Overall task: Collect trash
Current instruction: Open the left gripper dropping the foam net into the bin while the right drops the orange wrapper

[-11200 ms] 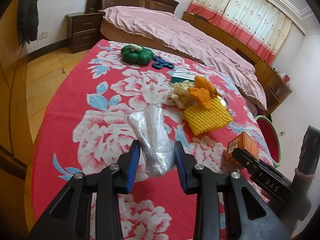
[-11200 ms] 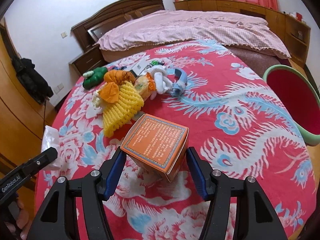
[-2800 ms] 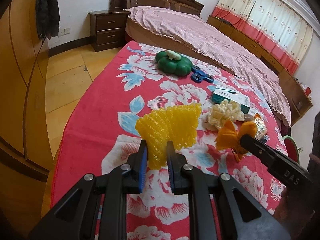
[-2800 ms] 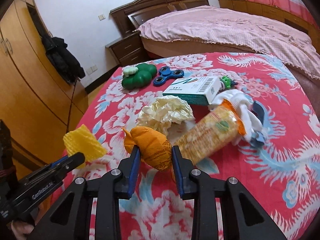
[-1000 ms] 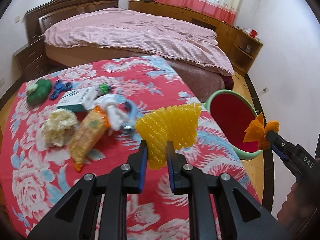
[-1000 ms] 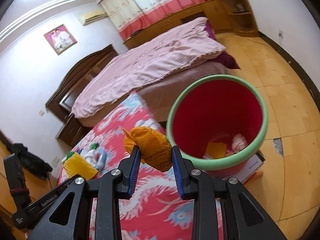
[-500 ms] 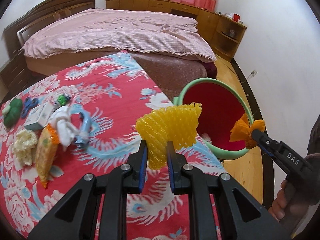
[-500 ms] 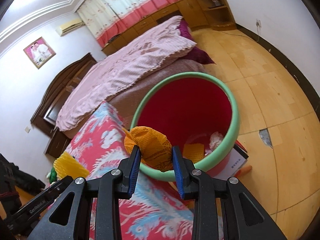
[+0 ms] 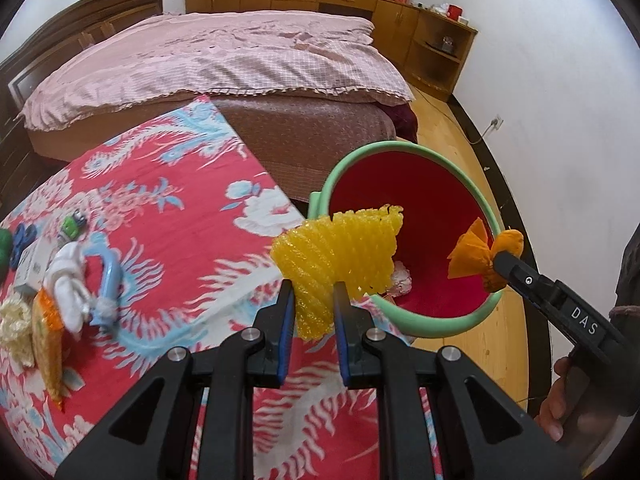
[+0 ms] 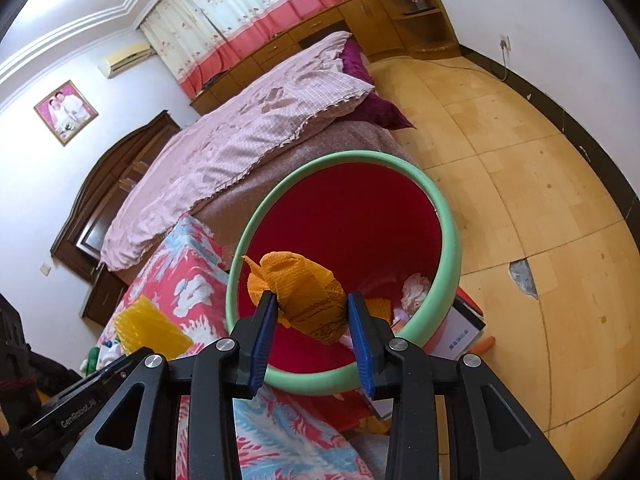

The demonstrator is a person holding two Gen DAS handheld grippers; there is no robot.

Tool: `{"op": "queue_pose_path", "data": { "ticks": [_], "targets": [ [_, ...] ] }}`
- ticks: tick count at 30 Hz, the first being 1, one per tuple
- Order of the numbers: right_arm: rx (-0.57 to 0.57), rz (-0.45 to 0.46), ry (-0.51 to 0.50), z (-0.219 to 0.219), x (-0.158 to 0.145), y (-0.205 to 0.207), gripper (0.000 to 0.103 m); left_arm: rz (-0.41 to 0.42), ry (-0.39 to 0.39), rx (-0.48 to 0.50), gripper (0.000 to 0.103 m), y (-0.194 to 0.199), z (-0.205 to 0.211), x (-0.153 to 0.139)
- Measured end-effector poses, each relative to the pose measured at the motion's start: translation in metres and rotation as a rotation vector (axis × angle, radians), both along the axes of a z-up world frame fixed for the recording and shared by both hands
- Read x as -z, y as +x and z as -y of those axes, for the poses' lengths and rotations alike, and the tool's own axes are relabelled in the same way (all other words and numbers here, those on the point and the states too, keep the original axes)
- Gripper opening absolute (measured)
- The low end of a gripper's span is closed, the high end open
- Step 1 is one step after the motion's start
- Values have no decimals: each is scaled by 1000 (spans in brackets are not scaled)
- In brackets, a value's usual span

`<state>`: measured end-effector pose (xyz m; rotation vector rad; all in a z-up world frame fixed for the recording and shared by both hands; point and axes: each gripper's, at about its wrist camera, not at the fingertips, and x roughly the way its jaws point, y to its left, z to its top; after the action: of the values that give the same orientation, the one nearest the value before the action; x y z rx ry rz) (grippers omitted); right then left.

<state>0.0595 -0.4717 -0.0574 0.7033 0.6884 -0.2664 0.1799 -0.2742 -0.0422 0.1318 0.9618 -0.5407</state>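
Observation:
My left gripper is shut on a yellow foam fruit net, held at the table's edge beside the bin. My right gripper is shut on an orange mesh bag, held over the near rim of the red bin with a green rim. The bin stands on the floor beside the table; a few scraps lie at its bottom. The right gripper and orange bag show in the left wrist view over the bin's mouth.
The red floral tablecloth still bears a snack bag, a crumpled paper ball, a white and blue bundle and a small box. A pink bed lies behind. Wooden floor surrounds the bin.
Both grippers swung from the table toward the bin, carrying their items. The orange bag now hangs over the bin's opening and the yellow net is closer to its rim.

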Motion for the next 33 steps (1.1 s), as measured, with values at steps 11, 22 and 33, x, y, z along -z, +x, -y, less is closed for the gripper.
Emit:
{"op": "queue_pose_path", "data": {
  "ticks": [11, 22, 33],
  "targets": [
    [11, 5, 29, 14, 6, 0, 51, -13, 12, 48, 18, 7, 31, 9],
    [36, 24, 35, 20, 1, -11, 53, -27, -9, 74, 37, 12, 46, 12],
    [44, 16, 35, 18, -2, -13, 61, -33, -11, 49, 40, 9, 34, 10]
  ]
}}
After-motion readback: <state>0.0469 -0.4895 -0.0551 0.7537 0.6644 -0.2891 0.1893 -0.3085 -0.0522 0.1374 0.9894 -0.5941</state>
